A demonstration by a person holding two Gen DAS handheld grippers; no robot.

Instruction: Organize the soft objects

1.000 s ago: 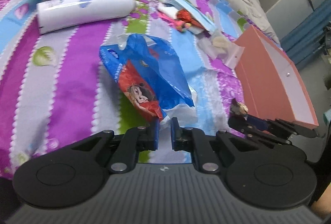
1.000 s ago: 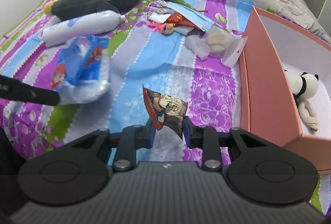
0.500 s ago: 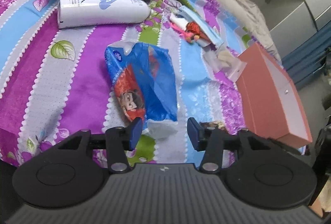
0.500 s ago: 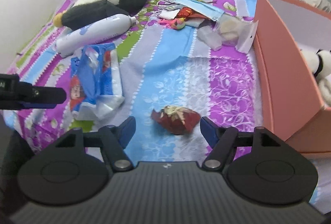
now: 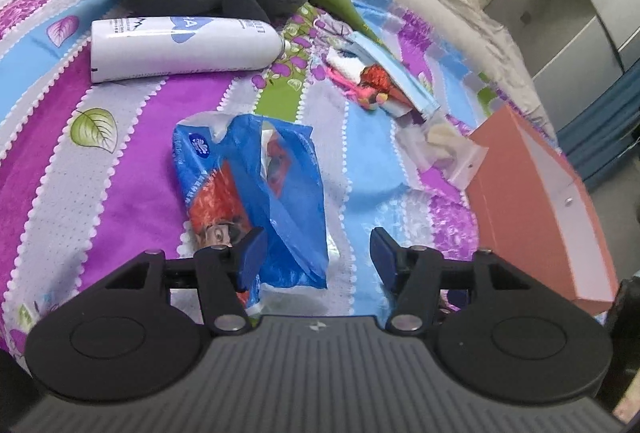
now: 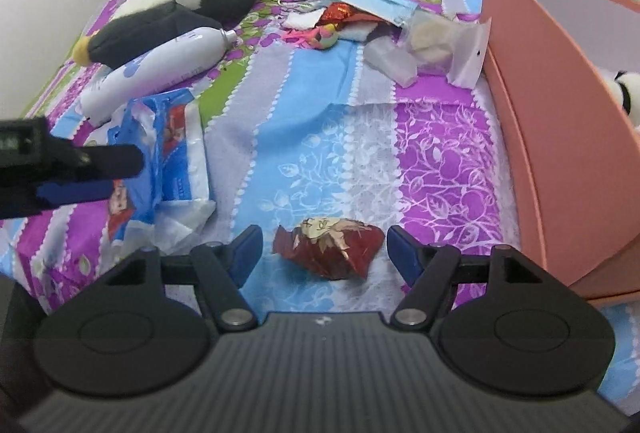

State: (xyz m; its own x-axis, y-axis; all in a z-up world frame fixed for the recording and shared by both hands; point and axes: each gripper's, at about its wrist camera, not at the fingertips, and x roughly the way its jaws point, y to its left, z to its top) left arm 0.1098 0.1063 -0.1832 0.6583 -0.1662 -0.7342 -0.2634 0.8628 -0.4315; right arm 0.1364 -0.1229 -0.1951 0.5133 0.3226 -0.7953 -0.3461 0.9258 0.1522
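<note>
Crumpled red printed packet [image 6: 330, 251]

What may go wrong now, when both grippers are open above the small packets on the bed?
The open right gripper flanks the red packet; a grip on a crinkled corner may slip. The blue tissue pack lies torn open under the left gripper, so tissues may spill. The pink box stands near; a swing could knock it.

No legible txt anywhere.
</note>
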